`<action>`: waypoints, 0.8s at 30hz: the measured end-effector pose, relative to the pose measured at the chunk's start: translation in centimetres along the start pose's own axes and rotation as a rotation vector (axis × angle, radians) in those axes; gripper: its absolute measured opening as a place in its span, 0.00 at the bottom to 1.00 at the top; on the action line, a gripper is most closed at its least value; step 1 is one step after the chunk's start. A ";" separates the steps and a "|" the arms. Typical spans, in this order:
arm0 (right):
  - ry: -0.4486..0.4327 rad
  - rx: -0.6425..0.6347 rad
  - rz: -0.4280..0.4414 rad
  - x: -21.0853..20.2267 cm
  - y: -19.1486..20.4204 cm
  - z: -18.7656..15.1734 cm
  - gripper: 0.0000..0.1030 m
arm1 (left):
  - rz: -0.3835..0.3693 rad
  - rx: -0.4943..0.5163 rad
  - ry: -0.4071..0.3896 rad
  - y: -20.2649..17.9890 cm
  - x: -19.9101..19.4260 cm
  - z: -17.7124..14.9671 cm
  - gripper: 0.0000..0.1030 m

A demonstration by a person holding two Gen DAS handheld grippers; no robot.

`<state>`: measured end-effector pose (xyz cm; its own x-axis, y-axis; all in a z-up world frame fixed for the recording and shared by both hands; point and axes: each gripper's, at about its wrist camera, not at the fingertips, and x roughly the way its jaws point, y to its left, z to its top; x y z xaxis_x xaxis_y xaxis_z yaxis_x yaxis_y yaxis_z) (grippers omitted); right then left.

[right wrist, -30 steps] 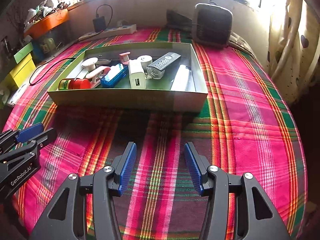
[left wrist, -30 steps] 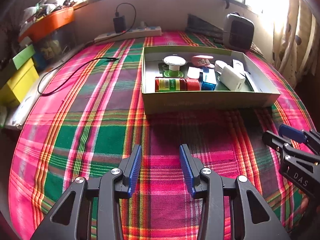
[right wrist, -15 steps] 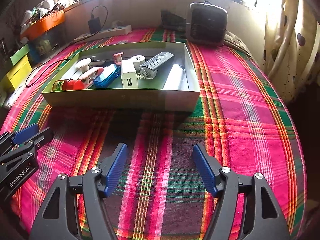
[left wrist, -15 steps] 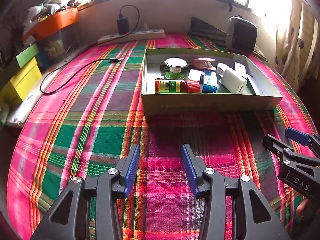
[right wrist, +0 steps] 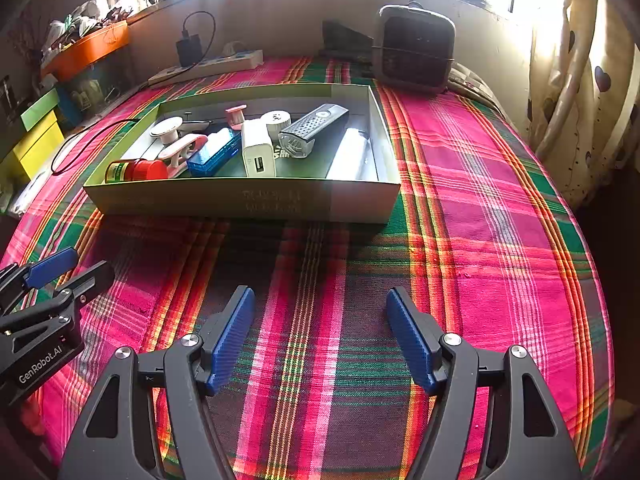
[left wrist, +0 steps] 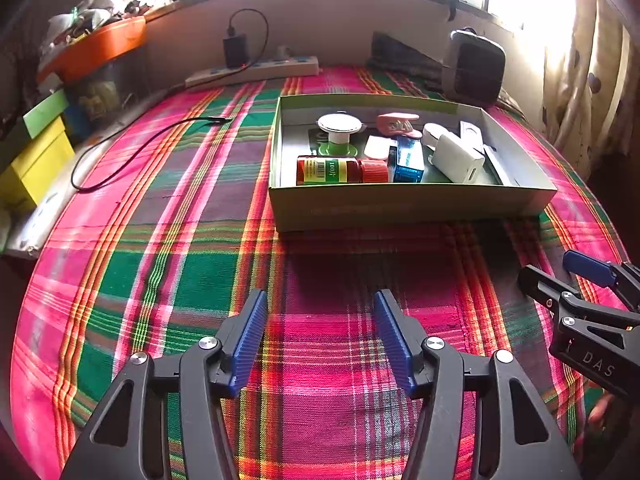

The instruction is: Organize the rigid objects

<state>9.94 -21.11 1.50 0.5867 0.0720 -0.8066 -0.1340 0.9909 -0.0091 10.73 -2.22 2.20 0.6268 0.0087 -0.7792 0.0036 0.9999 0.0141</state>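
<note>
A shallow green cardboard box [left wrist: 400, 204] [right wrist: 248, 200] sits on the plaid cloth. In it lie a red-capped bottle [left wrist: 340, 170] [right wrist: 136, 170], a blue case [left wrist: 408, 158] [right wrist: 214, 152], a white charger block [left wrist: 456, 158] [right wrist: 258, 154], a white spool [left wrist: 339, 130], a pink clip [left wrist: 398, 124] [right wrist: 182, 150], a grey remote [right wrist: 314, 130] and a white tube [right wrist: 352, 154]. My left gripper [left wrist: 320, 312] hovers over the cloth short of the box, jaws opening, nothing between them. My right gripper [right wrist: 320, 308] stands open and empty beside it.
The plaid cloth [left wrist: 160, 264] covers a bed. At the back stand a power strip [left wrist: 256, 70] with a black charger, a loose black cable [left wrist: 132, 152] and a grey heater [right wrist: 414, 50]. Yellow and green boxes [left wrist: 36, 152] and an orange shelf [left wrist: 96, 48] line the left; curtains [right wrist: 580, 80] hang right.
Both grippers' jaws have spread wider, the right one first, then the left. Neither hand has shifted and the box's contents lie as before.
</note>
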 end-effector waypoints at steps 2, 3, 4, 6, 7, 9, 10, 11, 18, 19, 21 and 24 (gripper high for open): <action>0.000 0.000 0.000 0.0 0.0 0.0 0.67 | 0.000 0.000 0.000 0.0 0.0 0.0 0.54; 0.000 0.000 0.000 0.0 0.0 0.0 0.67 | 0.000 0.000 0.000 0.0 0.0 0.0 0.54; 0.000 0.000 0.000 0.0 0.0 0.0 0.67 | 0.000 0.000 0.000 0.0 0.0 0.0 0.54; 0.000 0.000 0.000 0.0 0.0 0.0 0.67 | 0.000 0.000 0.000 0.0 0.0 0.0 0.54; 0.000 0.000 0.000 0.0 0.0 0.0 0.67 | 0.000 0.000 0.000 0.0 0.0 0.0 0.54; 0.000 0.000 0.000 0.0 0.0 0.0 0.67 | 0.000 0.000 0.000 0.0 0.0 0.0 0.54; 0.000 0.000 0.000 0.0 0.0 0.0 0.67 | 0.000 0.000 0.000 0.0 0.0 0.0 0.54; 0.000 0.000 0.000 0.0 0.0 0.0 0.67 | 0.000 0.000 0.000 -0.1 0.0 0.0 0.54; 0.000 0.000 0.001 0.0 0.0 0.0 0.67 | 0.000 0.000 0.000 0.0 0.0 0.0 0.54; 0.000 0.000 0.000 0.0 0.0 0.0 0.67 | 0.000 0.000 0.000 0.0 0.0 0.0 0.54; 0.000 0.000 0.000 0.0 0.0 0.0 0.67 | 0.000 0.000 0.000 0.0 0.0 0.0 0.54; 0.000 0.000 0.001 0.0 0.0 -0.1 0.67 | 0.000 0.000 0.000 0.0 0.0 0.0 0.54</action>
<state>9.89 -21.14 1.47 0.5869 0.0726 -0.8064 -0.1341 0.9909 -0.0084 10.71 -2.19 2.21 0.6268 0.0086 -0.7792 0.0036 0.9999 0.0140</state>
